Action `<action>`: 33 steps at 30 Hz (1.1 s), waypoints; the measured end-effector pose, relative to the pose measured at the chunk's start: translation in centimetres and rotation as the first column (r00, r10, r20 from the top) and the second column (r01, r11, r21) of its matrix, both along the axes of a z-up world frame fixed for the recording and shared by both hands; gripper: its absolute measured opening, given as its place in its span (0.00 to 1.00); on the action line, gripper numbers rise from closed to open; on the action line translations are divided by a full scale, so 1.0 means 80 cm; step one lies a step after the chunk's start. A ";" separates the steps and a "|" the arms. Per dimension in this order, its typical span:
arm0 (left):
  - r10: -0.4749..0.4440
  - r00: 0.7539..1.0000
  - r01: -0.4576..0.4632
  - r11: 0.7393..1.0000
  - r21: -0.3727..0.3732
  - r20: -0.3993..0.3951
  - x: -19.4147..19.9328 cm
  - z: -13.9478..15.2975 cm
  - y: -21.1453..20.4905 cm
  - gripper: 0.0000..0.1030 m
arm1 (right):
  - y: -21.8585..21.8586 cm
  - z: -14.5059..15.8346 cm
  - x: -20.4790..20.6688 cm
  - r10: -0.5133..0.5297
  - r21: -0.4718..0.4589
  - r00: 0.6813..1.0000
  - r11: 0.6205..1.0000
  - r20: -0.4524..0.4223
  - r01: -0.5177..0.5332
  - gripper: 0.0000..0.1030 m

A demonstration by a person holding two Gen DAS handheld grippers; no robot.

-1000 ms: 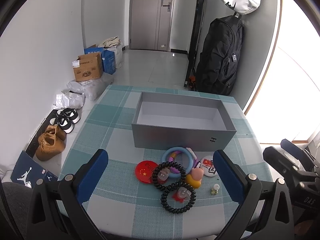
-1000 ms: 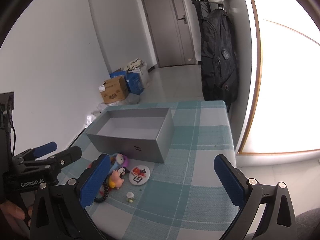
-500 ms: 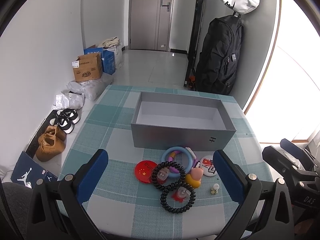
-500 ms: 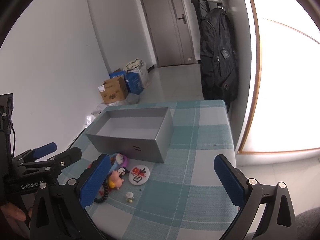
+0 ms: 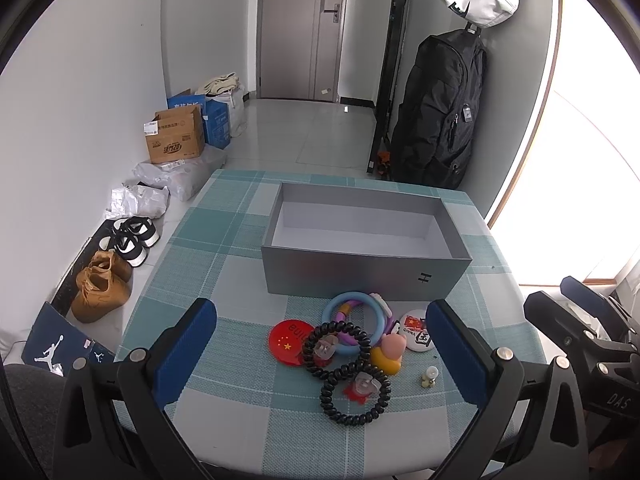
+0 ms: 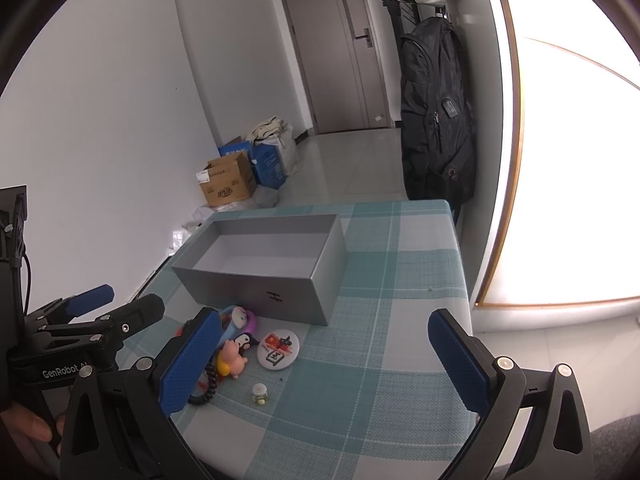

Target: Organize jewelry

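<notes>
- We held the left gripper (image 5: pixel 320 344) above the near edge of the checked tablecloth (image 5: pixel 224 280), its blue pads spread wide and gripping nothing; the whole heap of trinkets lay on the cloth between them.
- At the left of the heap sat the red badge (image 5: pixel 286 338), partly under the upper black coil hair tie (image 5: pixel 336 346). We judged that a pinch on the badge could catch the coil and drag it along.
- The lower black coil hair tie (image 5: pixel 356 394) touched the upper one, and each carried a small charm, so lifting one might tug or snag the other.
- The blue ring (image 5: pixel 358 316) with a purple band threaded in it lay just in front of the grey box (image 5: pixel 360 276), which stood open and empty. A careless sweep there could knock the box wall.
- The pink pig toy (image 5: pixel 390 354) leaned against the white badge (image 5: pixel 416 330); being rounded, it looked likely to slip from flat pads.
- The tiny figurine (image 5: pixel 430 376) stood apart at the right and could easily be tipped or flicked off the table.
- Our right gripper (image 6: pixel 324 364) hovered wide apart too, empty, its left pad hiding part of the heap, so a blind reach risked scattering pieces.
</notes>
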State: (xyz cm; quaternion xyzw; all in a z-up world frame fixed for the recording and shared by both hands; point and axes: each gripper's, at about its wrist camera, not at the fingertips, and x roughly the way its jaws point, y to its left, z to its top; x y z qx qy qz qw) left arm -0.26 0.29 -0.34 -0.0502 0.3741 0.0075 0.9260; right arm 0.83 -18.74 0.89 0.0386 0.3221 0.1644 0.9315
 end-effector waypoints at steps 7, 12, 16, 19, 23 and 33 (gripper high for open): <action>0.004 1.000 -0.004 1.000 -0.010 -0.005 0.001 0.000 0.000 0.99 | 0.001 0.000 0.000 0.002 0.000 1.000 1.000 -0.001 -0.002 1.00; 0.003 1.000 -0.003 1.000 -0.016 -0.008 0.001 0.000 0.000 0.99 | 0.001 0.000 0.001 0.003 -0.003 1.000 1.000 -0.001 -0.003 1.00; 0.002 1.000 -0.002 1.000 -0.017 -0.011 0.001 0.001 0.001 0.99 | 0.002 0.000 0.001 0.002 -0.001 1.000 1.000 0.000 -0.002 1.00; -0.008 1.000 0.007 0.999 -0.036 -0.022 0.003 -0.001 0.001 0.99 | 0.002 -0.001 0.002 0.002 -0.001 1.000 1.000 -0.004 -0.002 1.00; -0.015 0.999 0.013 0.999 -0.042 -0.043 0.006 -0.007 0.001 0.99 | 0.002 -0.002 0.002 0.002 0.002 1.000 1.000 -0.009 -0.002 1.00; -0.095 0.974 0.073 0.991 -0.116 -0.204 0.005 -0.040 0.012 0.96 | 0.006 -0.010 0.016 0.026 0.014 0.998 1.000 -0.056 -0.025 1.00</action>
